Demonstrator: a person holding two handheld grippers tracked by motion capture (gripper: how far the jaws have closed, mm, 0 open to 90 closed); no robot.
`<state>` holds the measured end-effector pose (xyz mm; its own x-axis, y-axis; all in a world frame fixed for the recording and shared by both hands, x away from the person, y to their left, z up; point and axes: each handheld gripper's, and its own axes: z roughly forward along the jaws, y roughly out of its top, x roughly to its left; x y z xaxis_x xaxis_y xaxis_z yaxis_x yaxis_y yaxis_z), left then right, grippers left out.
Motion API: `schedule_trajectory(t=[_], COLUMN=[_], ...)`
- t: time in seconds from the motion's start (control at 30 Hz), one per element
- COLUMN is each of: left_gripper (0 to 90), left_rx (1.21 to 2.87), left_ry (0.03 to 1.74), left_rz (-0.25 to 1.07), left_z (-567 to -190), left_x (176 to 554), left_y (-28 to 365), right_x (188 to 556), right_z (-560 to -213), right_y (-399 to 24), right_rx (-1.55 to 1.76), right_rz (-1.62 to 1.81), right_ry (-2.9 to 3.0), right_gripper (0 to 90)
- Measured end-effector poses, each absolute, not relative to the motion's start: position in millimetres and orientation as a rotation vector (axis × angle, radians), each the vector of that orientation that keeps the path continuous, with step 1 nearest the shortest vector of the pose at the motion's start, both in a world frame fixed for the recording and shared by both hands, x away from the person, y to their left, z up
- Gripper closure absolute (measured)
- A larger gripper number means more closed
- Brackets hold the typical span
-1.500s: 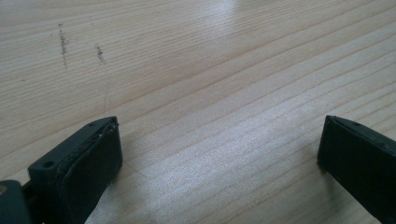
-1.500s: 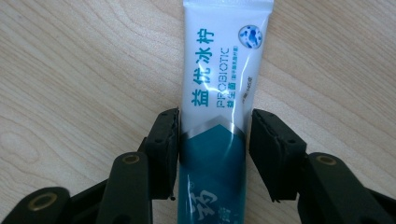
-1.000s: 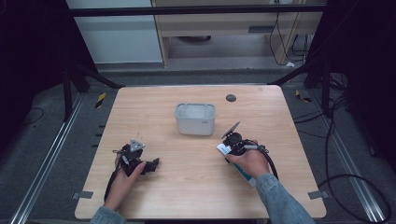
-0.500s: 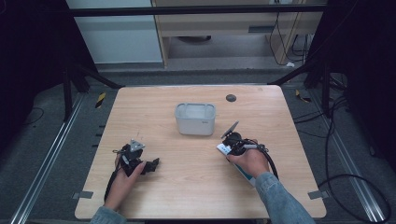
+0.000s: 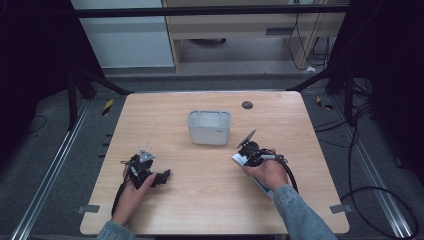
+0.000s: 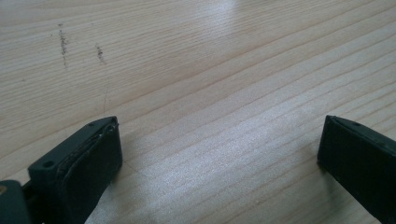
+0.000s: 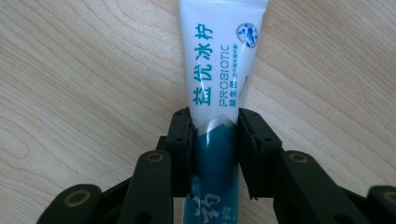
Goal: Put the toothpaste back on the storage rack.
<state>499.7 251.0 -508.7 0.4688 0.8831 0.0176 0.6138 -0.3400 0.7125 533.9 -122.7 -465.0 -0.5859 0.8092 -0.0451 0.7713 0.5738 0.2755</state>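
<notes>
Pale wooden desk (image 5: 210, 200) carries both your hands near its front edge. Your left gripper (image 6: 219, 154) rests low on the wood, jaws spread wide with nothing between. Your right gripper (image 7: 215, 135) pinches a white and teal tube (image 7: 219, 70) reading "PROBIOTIC", lying flat. Farther back stands a grey tub (image 5: 209, 134).

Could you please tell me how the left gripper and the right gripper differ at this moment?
The left gripper is open and empty over bare table; the right gripper is shut on a toothpaste tube. Both are hand-held, low over the table.
</notes>
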Motion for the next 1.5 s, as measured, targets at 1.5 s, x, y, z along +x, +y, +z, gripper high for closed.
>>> schedule_trajectory(t=[1.5], left_gripper=[0.0], left_rx=[2.075], left_ry=[1.237], left_rz=[0.54], left_z=[-508.6], left_x=[499.8], left_y=[251.1], right_x=[546.8], right_z=[-405.7], right_y=[-144.6], right_rx=[1.36], right_rz=[0.496], right_ry=[2.497], right_gripper=[78.9])
